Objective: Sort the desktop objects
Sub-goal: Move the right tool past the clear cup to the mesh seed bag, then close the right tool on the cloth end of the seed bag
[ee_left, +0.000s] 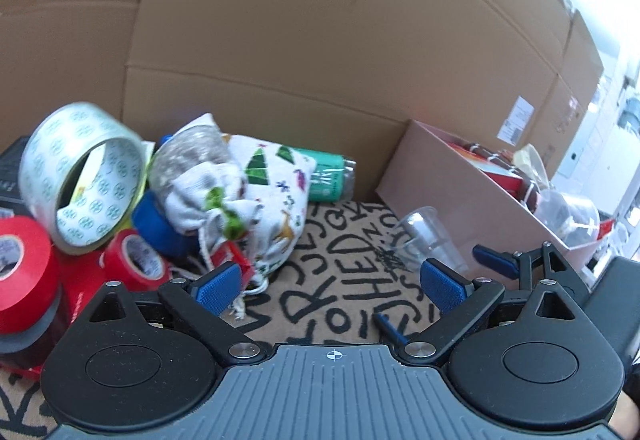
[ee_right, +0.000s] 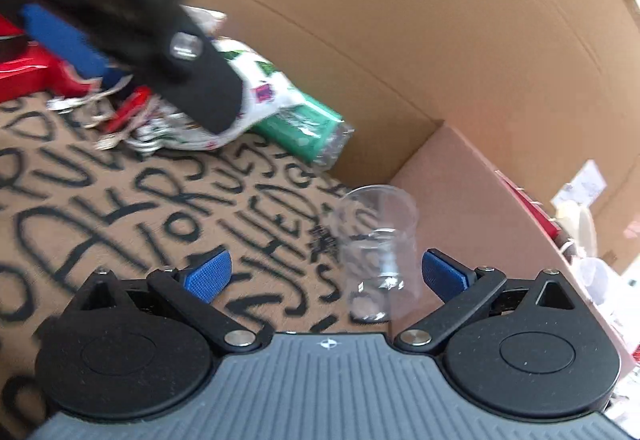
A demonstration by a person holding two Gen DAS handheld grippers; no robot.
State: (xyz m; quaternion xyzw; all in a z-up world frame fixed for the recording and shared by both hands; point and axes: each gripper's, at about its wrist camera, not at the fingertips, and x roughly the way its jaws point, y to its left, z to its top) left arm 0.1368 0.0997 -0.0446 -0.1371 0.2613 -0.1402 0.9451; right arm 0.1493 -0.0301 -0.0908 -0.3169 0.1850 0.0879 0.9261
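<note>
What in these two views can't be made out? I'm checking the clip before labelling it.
- Left wrist view: the box contents are cut off by its wall; only tops show.
- Left wrist view: the green bottle is half hidden by the printed cloth bag.
- Right wrist view: the left gripper, blurred, hides the pile behind it.
- Right wrist view: the clear cup is smeared; whether the right gripper touches it is unclear.

The left gripper [ee_left: 332,284] gapes over the lettered mat [ee_left: 340,304], a clear, perhaps plastic, cup [ee_left: 432,244] just beyond.
</note>
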